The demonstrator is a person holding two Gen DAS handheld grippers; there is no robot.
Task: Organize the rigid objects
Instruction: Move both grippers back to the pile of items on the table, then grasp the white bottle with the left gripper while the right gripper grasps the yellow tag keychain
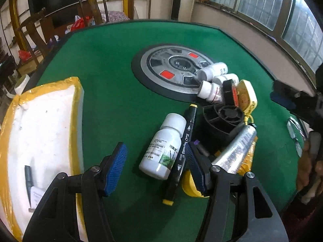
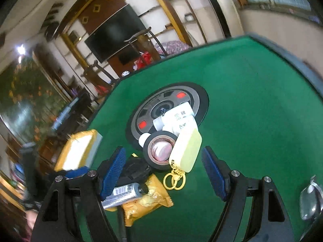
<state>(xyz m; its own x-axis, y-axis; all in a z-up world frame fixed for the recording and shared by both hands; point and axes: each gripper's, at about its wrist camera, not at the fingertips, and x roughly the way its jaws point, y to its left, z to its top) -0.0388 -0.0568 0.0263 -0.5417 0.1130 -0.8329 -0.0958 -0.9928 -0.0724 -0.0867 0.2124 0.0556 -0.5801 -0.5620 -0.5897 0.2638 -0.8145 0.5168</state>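
Four white bottles [image 1: 163, 145]; one marker [image 1: 182, 151]

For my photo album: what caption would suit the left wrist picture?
Open left gripper above a white bottle and black marker on the green table.

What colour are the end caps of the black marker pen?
Yellow, clearest in the left wrist view.

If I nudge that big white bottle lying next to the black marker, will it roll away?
Probably it rolls: the white bottle is round and lies on its side on the green felt table. The black marker touching one side may block it that way. It looks like stiff plastic.
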